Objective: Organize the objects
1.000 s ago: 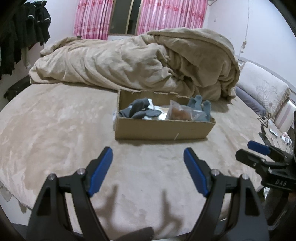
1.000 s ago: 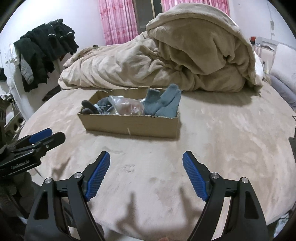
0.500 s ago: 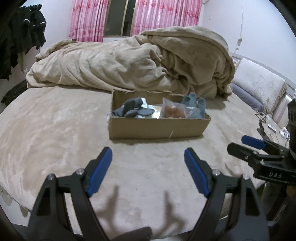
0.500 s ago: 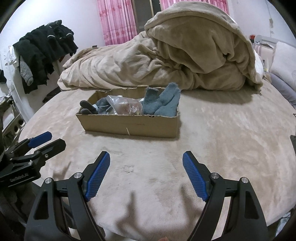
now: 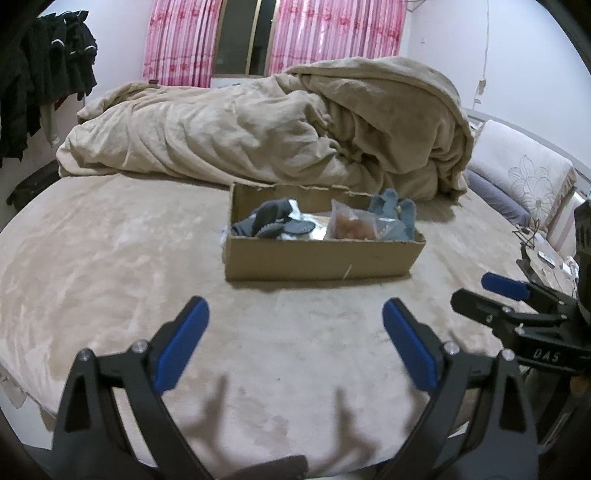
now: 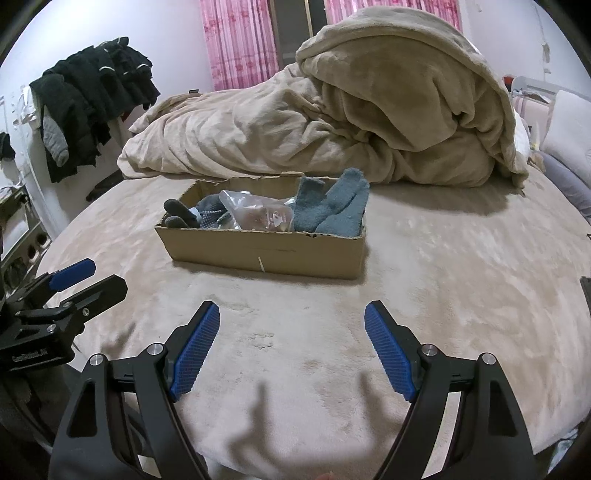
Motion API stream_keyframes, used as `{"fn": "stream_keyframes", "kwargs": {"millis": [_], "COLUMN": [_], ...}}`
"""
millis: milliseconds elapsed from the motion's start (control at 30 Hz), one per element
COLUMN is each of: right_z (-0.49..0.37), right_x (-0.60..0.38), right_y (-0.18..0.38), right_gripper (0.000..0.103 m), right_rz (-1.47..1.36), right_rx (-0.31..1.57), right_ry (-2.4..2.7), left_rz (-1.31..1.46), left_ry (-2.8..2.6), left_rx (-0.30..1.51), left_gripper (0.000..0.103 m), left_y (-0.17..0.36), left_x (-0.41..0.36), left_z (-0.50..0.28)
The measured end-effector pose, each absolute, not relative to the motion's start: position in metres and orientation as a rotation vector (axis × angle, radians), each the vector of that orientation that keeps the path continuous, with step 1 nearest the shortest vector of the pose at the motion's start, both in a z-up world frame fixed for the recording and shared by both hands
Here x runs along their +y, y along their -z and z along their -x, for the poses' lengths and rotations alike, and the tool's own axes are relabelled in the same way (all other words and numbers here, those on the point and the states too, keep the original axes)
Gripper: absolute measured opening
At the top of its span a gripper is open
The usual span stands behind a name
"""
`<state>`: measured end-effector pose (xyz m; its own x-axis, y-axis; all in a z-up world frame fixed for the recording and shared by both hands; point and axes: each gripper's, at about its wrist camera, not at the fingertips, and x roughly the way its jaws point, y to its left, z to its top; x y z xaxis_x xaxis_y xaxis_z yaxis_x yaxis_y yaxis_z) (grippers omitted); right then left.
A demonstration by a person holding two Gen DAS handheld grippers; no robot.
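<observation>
A shallow cardboard box [image 5: 321,254] [image 6: 266,253] sits on the beige bed. It holds dark grey gloves [image 5: 266,221] [image 6: 181,216], a clear plastic bag with brownish contents [image 5: 351,227] [image 6: 258,214] and blue-grey socks [image 5: 395,214] [image 6: 332,210]. My left gripper [image 5: 295,339] is open and empty, over the bed in front of the box. My right gripper [image 6: 291,339] is open and empty, also short of the box. Each gripper shows at the edge of the other's view: the right one [image 5: 517,306], the left one [image 6: 70,291].
A heaped beige duvet [image 5: 277,129] [image 6: 351,110] lies behind the box. Pillows [image 5: 517,177] are at the right. Dark clothes [image 6: 92,99] hang at the left wall. Pink curtains [image 5: 277,33] hang at the back. The bed's front edge is just below my grippers.
Both grippers have drifted slightly; in the left wrist view the box shifted a little left and nearer. Both stay open and empty. The box contents are unchanged.
</observation>
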<state>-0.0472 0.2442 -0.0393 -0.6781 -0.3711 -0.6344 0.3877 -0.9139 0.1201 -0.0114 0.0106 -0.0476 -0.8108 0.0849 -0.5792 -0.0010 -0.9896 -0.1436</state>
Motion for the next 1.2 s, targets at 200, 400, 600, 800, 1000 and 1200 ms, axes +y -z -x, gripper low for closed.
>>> {"fn": "stream_keyframes", "kwargs": {"millis": [200,400,600,800,1000,1200], "right_z": [0.0490,0.0486,0.0489,0.0492,0.0488,0.0495], "right_x": [0.2446,0.2446,0.2447,0.2446,0.2446,0.2443], "right_y": [0.0407,0.0408,0.0412,0.0412,0.0410,0.0413], "right_gripper": [0.083,0.083,0.083,0.083,0.083,0.083], "right_rz": [-0.958,-0.959,-0.960,-0.959,-0.958,-0.954], "right_rx": [0.034,0.035,0.034,0.032,0.035,0.034], "right_ry": [2.552,2.551,2.550,2.551,2.552,2.553], "left_rz": [0.950,0.949,0.950,0.948,0.951,0.946], "left_ry": [-2.939,-2.939,-2.937,-2.939,-2.942,-2.947], "left_rx": [-0.212,-0.212,-0.216,-0.214,-0.219,-0.224], "left_gripper": [0.097,0.097,0.097,0.097,0.097,0.097], "left_y": [0.0476,0.0479,0.0482,0.0484,0.0487,0.0474], "left_x": [0.0106,0.0101,0.0092,0.0086,0.0066,0.0049], "left_z": [0.0115,0.0111,0.0116,0.0114,0.0124,0.0131]}}
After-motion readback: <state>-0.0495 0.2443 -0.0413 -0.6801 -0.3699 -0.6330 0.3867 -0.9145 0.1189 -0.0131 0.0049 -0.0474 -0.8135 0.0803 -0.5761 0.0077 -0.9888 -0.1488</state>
